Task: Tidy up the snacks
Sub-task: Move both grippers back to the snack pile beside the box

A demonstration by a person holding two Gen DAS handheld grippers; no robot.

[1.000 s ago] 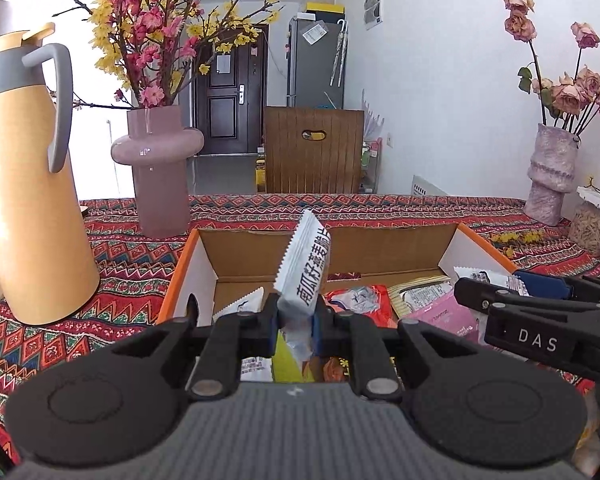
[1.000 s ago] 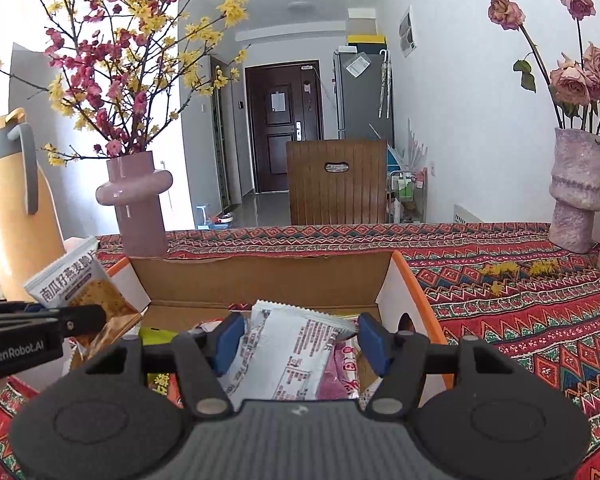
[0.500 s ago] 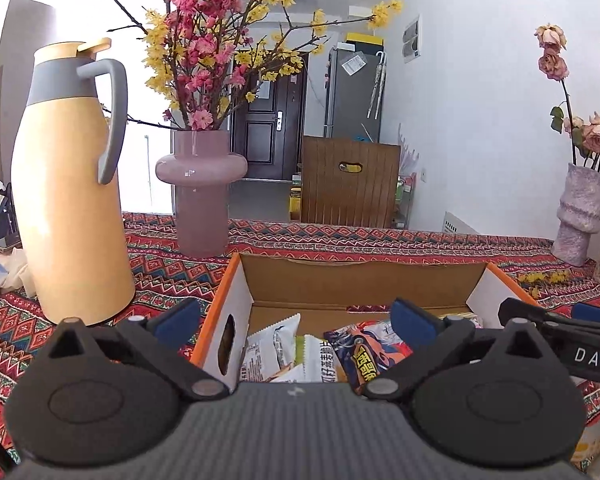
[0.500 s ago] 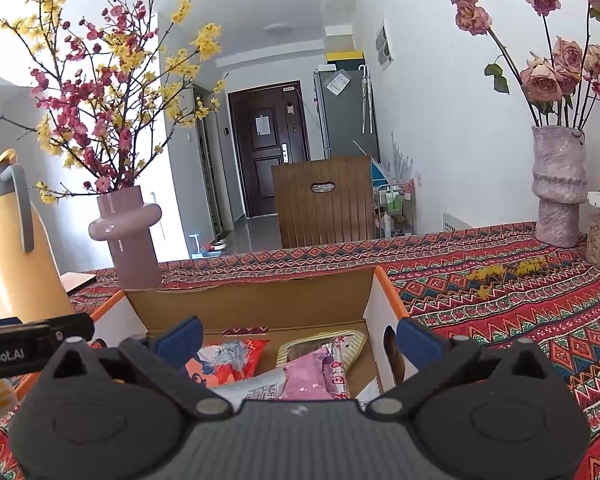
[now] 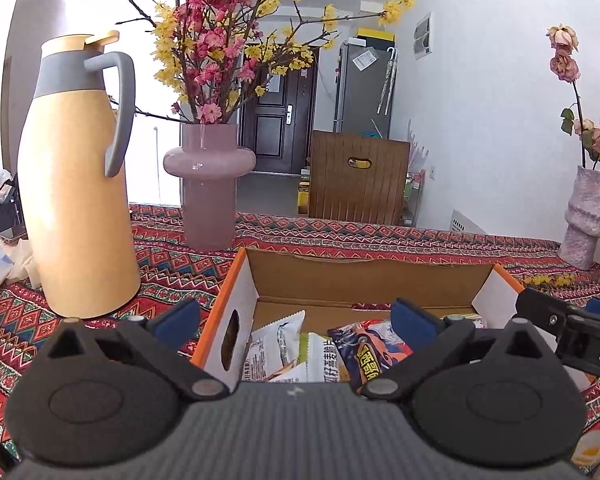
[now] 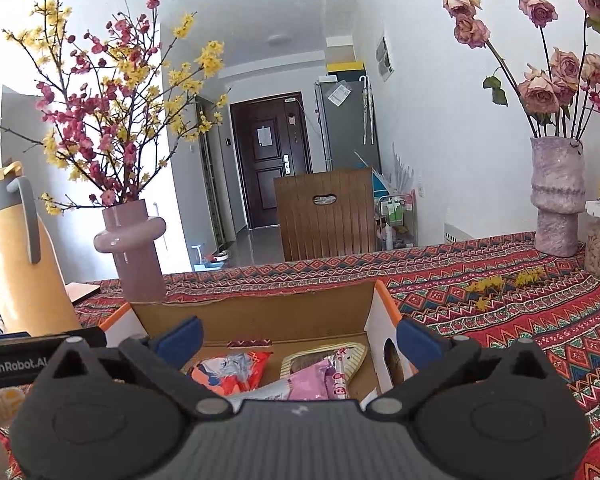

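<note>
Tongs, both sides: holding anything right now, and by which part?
Nothing held. Left tongs and right tongs both stand wide open over the box; the snack packets lie inside it, free of the pads.

The cardboard box (image 5: 364, 280) is showing matt brown walls, its rim edged orange. Glossy plastic snack packets (image 5: 364, 350) are glinting inside it. A woven patterned cloth (image 6: 520, 320) is covering the bench. The pink vase (image 5: 209, 184) is shining smooth and glossy; the thermos (image 5: 80, 200) is looking matt. The left tongs (image 5: 296, 322) are wearing matt black plastic.
</note>
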